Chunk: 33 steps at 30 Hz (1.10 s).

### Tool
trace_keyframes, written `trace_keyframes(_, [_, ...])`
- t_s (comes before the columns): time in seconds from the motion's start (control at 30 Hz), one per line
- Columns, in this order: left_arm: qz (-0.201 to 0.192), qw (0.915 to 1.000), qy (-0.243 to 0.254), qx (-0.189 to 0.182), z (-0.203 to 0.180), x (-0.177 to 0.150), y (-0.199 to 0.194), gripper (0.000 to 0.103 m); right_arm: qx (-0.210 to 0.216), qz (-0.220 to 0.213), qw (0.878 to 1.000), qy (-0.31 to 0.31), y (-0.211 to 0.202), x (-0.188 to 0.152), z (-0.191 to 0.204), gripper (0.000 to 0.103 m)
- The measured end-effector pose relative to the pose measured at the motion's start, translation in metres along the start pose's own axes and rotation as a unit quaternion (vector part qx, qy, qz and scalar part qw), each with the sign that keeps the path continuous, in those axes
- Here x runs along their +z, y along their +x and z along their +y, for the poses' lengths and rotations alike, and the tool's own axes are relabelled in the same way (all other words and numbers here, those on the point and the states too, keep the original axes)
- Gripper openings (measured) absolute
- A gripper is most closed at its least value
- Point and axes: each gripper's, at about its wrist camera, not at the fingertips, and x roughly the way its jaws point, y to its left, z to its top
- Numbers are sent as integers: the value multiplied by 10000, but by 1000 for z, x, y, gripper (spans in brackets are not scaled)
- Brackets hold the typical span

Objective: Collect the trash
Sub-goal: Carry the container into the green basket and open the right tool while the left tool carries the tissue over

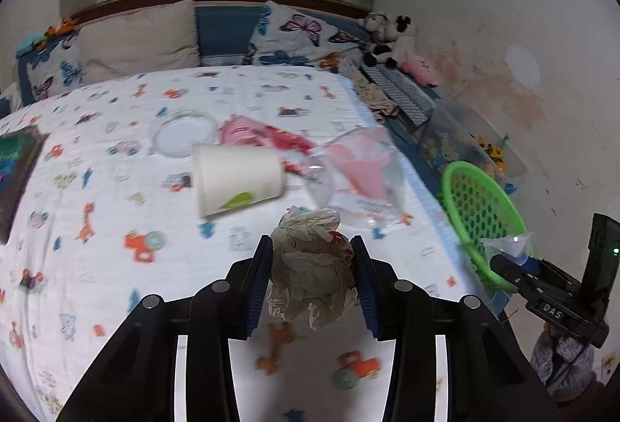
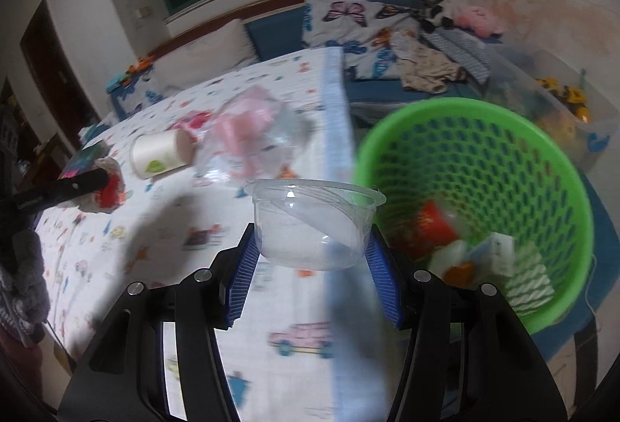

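L gripper (image 1: 312, 259): fingers part-closed, blue pads pressed on both sides of crumpled paper wad (image 1: 310, 267); wad off-white w/ red spot, held clear above bedsheet (image 1: 116, 189).
R gripper (image 2: 312, 259): fingers part-open, pads clamped on sides of clear plastic bowl (image 2: 316, 224); bowl upright, rim up, held over bed edge, just left of basket.
Basket: green mesh basket (image 2: 484, 150) on floor beside bed, R side; holds red cup, white carton, orange bit, striped wrapper. In L view it shows at bed's right edge (image 1: 480, 212), w/ R gripper (image 1: 515, 259) and bowl at its rim.
Paper cup: white paper cup (image 1: 238, 178) w/ green leaf mark, lying on its side mid-bed, apart from both grippers.
Clear lid: round clear lid (image 1: 184, 133) flat on sheet, just behind cup.
Pink wrapper: red-pink wrapper (image 1: 259, 135) behind cup, touching it or not – can't tell.
Plastic bag: clear bag w/ pink inside (image 1: 360, 174), right of cup near bed edge.
Bg: butterfly pillows (image 1: 298, 34), plush toys (image 1: 387, 38) by wall.
Blur: both views motion-blurred.
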Motion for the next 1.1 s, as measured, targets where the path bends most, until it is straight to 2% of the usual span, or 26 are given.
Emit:
trace_keyframes(0.53, [135, 9972, 508, -530, -87, 34, 31, 40, -604, 100, 9965, 565, 3, -2, -85, 56])
trace_keyframes(0.67, [166, 9953, 698, -654, -114, 40, 40, 40, -644, 141, 9955, 683, 5, -6, -98, 58])
trace_keyframes(0.8, [214, 9933, 849, -758, -136, 45, 48, 40, -682, 140, 9947, 762, 4, -7, -109, 65])
trace_keyframes(1.1, [458, 9865, 1204, -1015, -188, 43, 78, 40, -706, 66, 9933, 909, -10, -14, -128, 66])
